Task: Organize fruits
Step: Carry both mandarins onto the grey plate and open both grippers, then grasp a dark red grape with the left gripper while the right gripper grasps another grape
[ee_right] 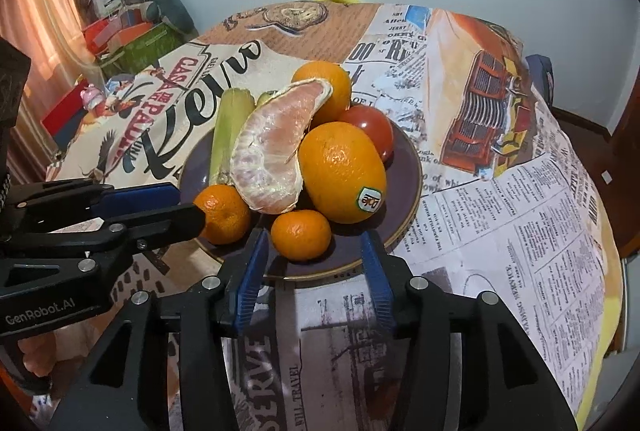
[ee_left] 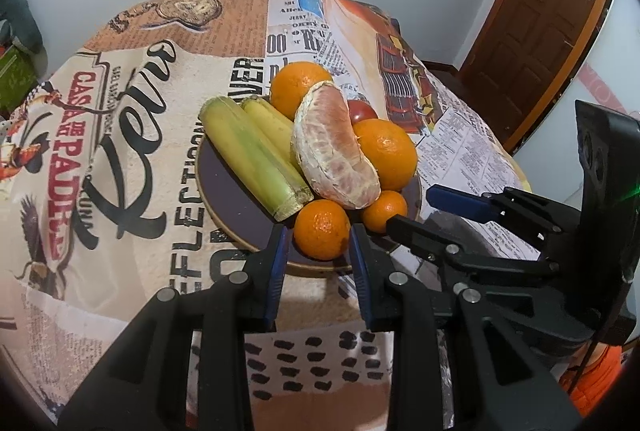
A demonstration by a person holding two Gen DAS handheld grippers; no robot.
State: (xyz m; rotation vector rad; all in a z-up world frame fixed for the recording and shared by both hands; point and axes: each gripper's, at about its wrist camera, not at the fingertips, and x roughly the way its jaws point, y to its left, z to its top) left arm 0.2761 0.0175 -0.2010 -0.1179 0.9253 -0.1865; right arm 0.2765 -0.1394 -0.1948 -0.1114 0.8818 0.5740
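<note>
A dark purple plate (ee_left: 228,187) (ee_right: 404,167) holds two pale green cane pieces (ee_left: 256,151) (ee_right: 228,127), a peeled pomelo wedge (ee_left: 336,151) (ee_right: 272,151), two large oranges (ee_left: 386,153) (ee_right: 340,171), a red tomato (ee_left: 360,111) (ee_right: 372,127) and two small mandarins. My left gripper (ee_left: 320,239) is open, its fingers either side of the near mandarin (ee_left: 322,229) (ee_right: 222,213). My right gripper (ee_right: 314,251) is open around the other mandarin (ee_right: 301,234) (ee_left: 382,211), without closing on it.
The table wears a newspaper-print cloth (ee_left: 140,159) (ee_right: 520,215). Boxes and clutter (ee_right: 128,39) stand beyond the far left edge. A brown door (ee_left: 548,15) is at the right. The right gripper's body (ee_left: 520,231) sits close beside my left one.
</note>
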